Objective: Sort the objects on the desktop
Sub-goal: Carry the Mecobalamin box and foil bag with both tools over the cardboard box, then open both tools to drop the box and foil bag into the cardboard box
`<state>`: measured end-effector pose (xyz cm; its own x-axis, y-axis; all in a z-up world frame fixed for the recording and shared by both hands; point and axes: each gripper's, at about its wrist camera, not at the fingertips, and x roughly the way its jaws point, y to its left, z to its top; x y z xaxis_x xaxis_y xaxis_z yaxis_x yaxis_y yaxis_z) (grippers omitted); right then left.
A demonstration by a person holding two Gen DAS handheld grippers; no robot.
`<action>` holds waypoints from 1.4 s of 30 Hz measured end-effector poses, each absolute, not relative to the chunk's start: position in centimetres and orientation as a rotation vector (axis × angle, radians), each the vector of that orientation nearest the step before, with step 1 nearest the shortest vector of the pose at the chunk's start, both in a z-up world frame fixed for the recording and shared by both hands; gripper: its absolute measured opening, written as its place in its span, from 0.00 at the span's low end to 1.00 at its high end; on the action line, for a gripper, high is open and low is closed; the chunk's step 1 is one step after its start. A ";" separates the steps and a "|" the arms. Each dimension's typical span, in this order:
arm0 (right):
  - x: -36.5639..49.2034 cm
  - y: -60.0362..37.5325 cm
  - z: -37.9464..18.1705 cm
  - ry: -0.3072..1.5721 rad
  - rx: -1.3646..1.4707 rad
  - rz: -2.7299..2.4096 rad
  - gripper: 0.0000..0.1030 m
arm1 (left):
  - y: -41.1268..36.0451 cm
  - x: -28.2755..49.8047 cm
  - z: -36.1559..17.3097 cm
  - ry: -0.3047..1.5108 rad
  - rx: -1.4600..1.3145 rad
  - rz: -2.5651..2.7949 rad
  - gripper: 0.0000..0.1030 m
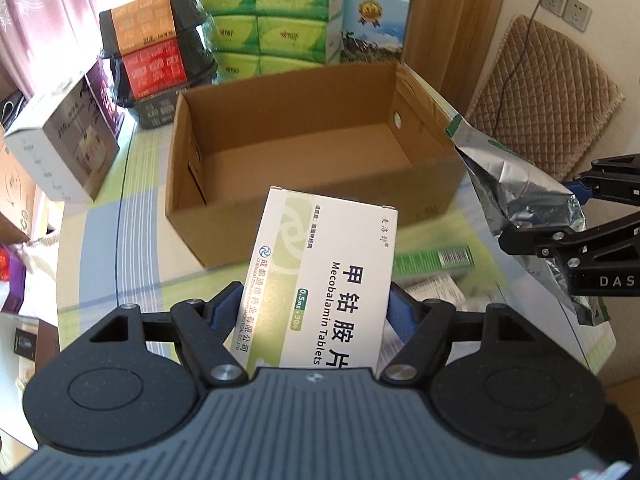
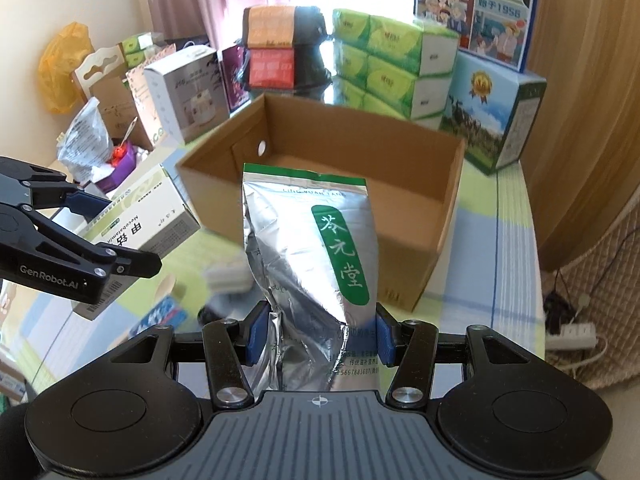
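Observation:
My left gripper (image 1: 314, 314) is shut on a white and green medicine box (image 1: 324, 276) marked Mecobalamin Tablets, held above the table just in front of an open brown cardboard box (image 1: 304, 160). My right gripper (image 2: 318, 334) is shut on a crinkled silver foil pouch (image 2: 308, 248) with a green label, also held up in front of the cardboard box (image 2: 420, 240). The cardboard box looks empty inside. In the left wrist view the foil pouch (image 1: 520, 188) and right gripper (image 1: 584, 216) show at the right. The right wrist view has the medicine box (image 2: 148, 216) and left gripper (image 2: 100, 232) at its left.
A green packet (image 1: 434, 260) and other small packs (image 1: 434, 290) lie on the striped tablecloth (image 1: 120, 248) below my grippers. Behind the cardboard box stand green tissue packs (image 1: 272, 16), stacked dark tubs (image 1: 156, 52), a blue carton (image 2: 492, 116) and a white appliance box (image 1: 64, 144). A quilted chair (image 1: 548, 92) is at right.

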<state>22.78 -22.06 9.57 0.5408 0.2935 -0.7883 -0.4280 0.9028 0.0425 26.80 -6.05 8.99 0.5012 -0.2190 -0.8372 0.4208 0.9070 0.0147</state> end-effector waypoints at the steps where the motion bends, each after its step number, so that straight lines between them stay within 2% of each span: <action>1: 23.6 -22.0 9.8 0.900 -0.169 0.431 0.48 | -6.2 27.6 9.1 0.971 0.228 -0.388 0.69; 18: 37.2 -23.5 10.0 0.909 -0.081 0.342 0.48 | -8.7 40.4 7.6 0.971 0.148 -0.357 0.69; 30: 42.5 -21.4 7.3 0.959 -0.088 0.293 0.48 | -8.9 44.6 5.1 0.969 0.087 -0.350 0.69; 42: 44.0 -20.8 5.0 0.968 -0.090 0.272 0.48 | -8.0 45.8 2.2 0.958 0.026 -0.331 0.71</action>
<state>44.03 -20.80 5.03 0.5363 0.1879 -0.8228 -0.2677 0.9624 0.0454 45.83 -8.02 2.19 0.5288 -0.2657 -0.8061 0.2883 0.9495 -0.1239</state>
